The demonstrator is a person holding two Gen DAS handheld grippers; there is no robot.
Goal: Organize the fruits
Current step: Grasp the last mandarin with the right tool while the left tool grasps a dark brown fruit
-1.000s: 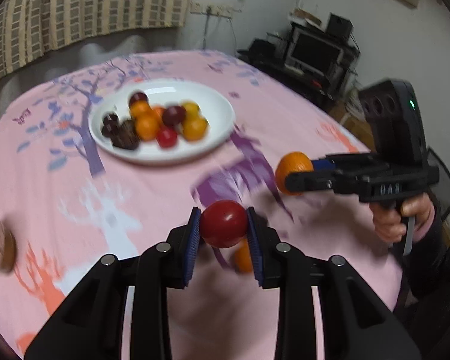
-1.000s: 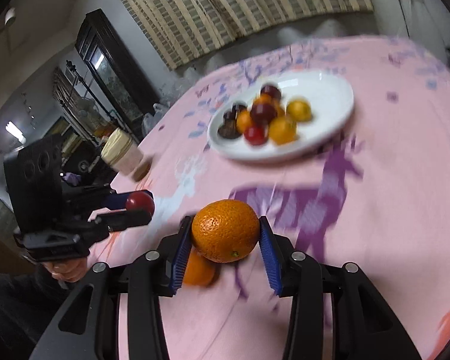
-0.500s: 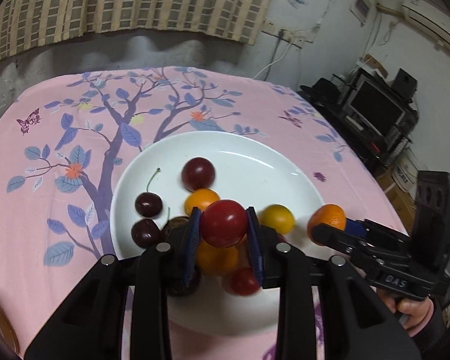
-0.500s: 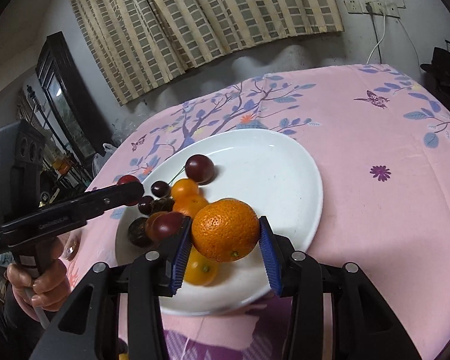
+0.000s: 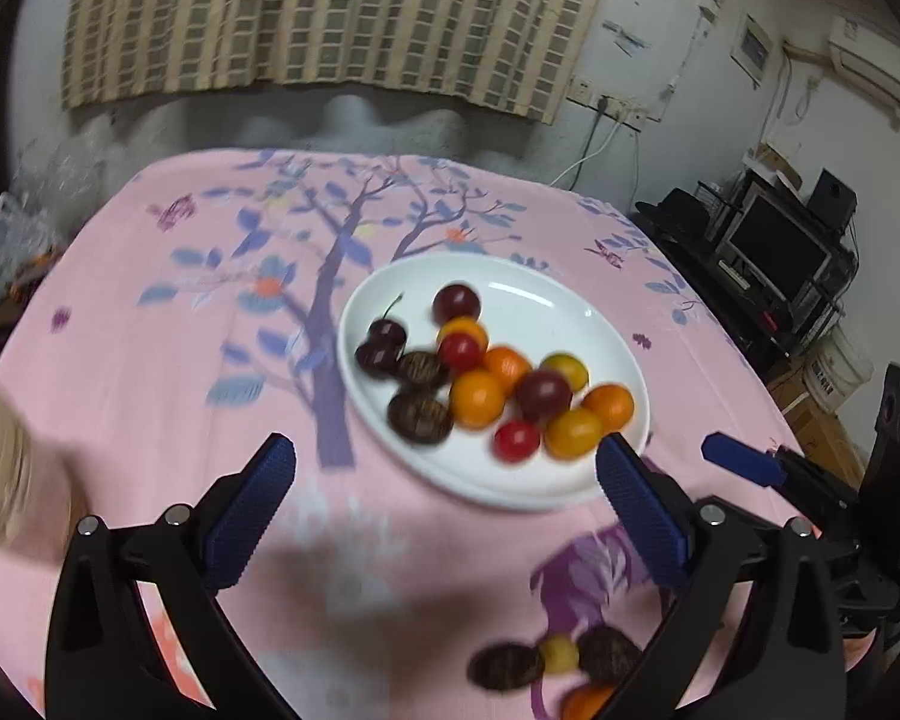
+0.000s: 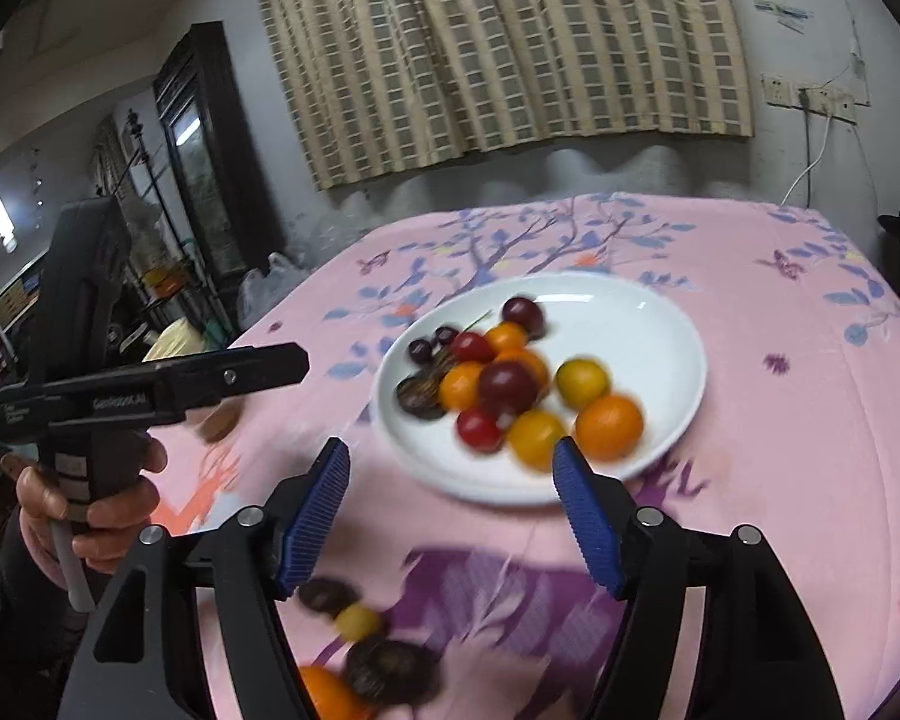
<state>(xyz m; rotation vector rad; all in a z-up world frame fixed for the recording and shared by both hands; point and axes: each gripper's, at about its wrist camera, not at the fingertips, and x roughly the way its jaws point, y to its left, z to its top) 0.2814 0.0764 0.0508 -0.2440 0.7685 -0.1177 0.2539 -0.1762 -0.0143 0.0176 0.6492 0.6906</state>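
Fruits sit heaped on the white plate (image 5: 486, 483), which rests on the pink tree-print tablecloth (image 5: 168, 372) toward the table's far right part. On the plate I can see dark cherries (image 5: 381, 345), a dark plum (image 5: 456, 301), two red cherry tomatoes (image 5: 516, 440), small oranges (image 5: 477, 399), an orange tangerine (image 6: 609, 426) by the near rim and two brown wrinkled fruits (image 5: 420, 414). More fruit lies loose on the cloth near the table's near edge: brown wrinkled pieces (image 6: 390, 669), a small yellow one (image 6: 359, 621) and an orange one (image 6: 324, 693), all blurred.

Both tools hang over the cloth just short of the plate's near rim. The left gripper (image 5: 444, 510) has its blue pads spread wide with nothing between them; the right gripper (image 6: 453, 516) is likewise spread wide and empty. In the right wrist view the left tool's side carries white lettering, too blurred to read with certainty.
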